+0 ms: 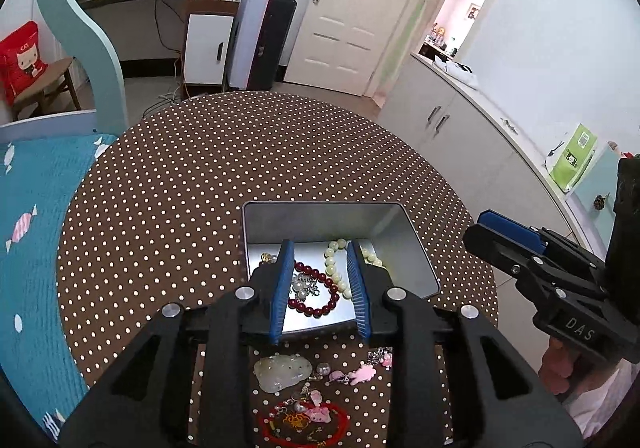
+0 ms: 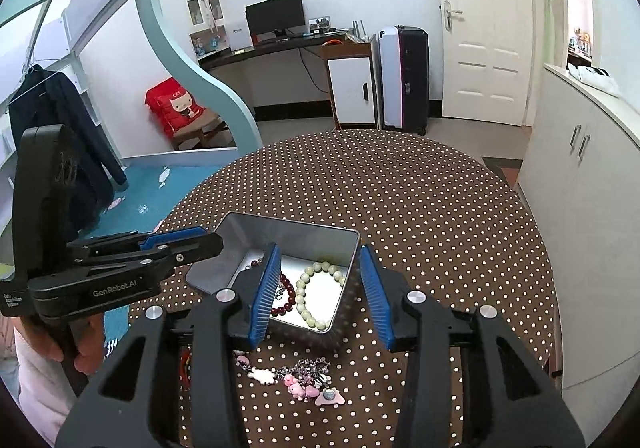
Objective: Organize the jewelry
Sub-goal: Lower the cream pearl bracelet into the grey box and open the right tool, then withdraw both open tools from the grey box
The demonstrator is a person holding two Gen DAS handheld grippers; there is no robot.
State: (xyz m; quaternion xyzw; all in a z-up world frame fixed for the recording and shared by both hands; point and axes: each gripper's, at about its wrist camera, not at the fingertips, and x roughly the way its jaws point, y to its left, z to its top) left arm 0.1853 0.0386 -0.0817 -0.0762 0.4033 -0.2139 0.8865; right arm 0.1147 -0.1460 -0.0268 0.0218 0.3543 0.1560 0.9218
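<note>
Currently: silver tin (image 1: 404, 244) holds dark-red bead bracelet (image 1: 316, 290), pale bead bracelet (image 1: 334, 268); pink charms (image 1: 362, 372) at 6 o'clock. Left gripper (image 1: 320, 252), right gripper (image 2: 320, 258) both agape, empty.

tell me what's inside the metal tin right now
Inside the metal tin: a dark red bead bracelet, a pale green bead bracelet and a silvery charm piece. The gripper fingers cover part of the floor.
</note>
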